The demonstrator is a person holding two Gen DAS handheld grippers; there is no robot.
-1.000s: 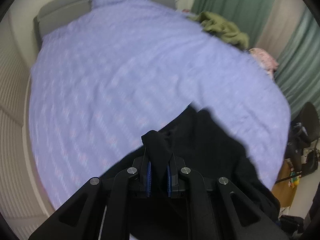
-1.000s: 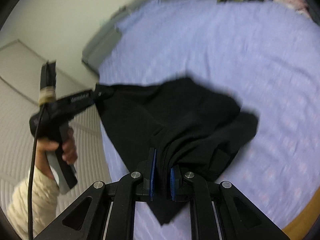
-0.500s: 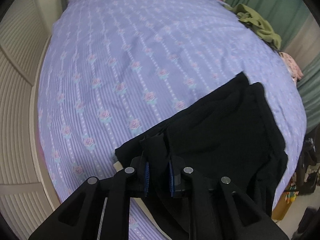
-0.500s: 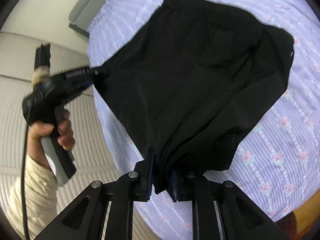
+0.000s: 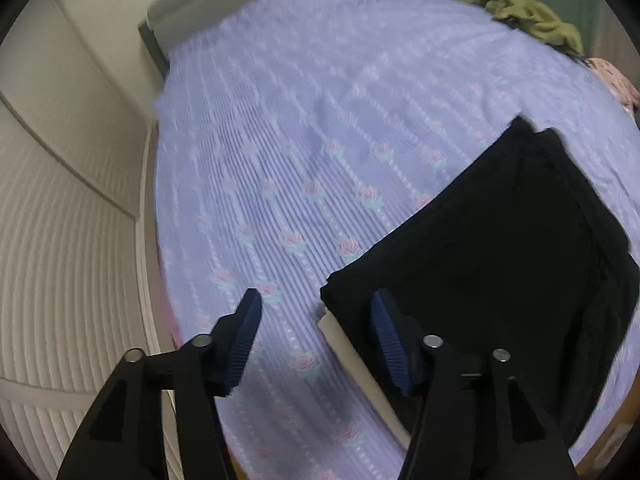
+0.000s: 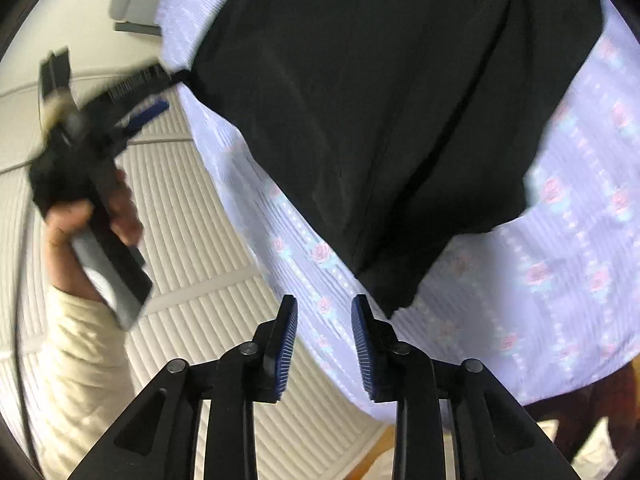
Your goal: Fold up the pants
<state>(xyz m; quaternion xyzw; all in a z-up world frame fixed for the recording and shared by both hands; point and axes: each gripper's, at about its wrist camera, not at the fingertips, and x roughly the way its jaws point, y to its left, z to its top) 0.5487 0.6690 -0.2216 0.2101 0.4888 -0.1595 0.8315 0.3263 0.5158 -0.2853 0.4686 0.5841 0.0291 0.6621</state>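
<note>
The black pants (image 5: pixel 500 240) lie spread on the lilac rose-print bed sheet (image 5: pixel 300 140). My left gripper (image 5: pixel 316 320) hovers over their near corner, jaws opening. The pads press on nothing, and the corner with a pale strip (image 5: pixel 340 340) lies by the right finger (image 5: pixel 388 340). In the right wrist view the pants (image 6: pixel 380 100) fill the upper middle. My right gripper (image 6: pixel 324 328) is opening too, with only sheet in its gap and a pants corner (image 6: pixel 384 292) just ahead of its right finger. A hand (image 6: pixel 80 216) holds the left gripper (image 6: pixel 160 90) at the pants' far-left corner.
An olive green garment (image 5: pixel 536 20) and a pink cloth (image 5: pixel 612 76) lie at the bed's far right. A grey headboard (image 5: pixel 200 12) stands at the back. A cream ribbed panel (image 5: pixel 60 240) runs along the bed's left side. The wooden bed edge (image 6: pixel 380 440) shows below.
Both grippers were shut on pants corners and have opened and let go. They came down toward the bed, and the pants, earlier hanging between them, now lie flat on the sheet.
</note>
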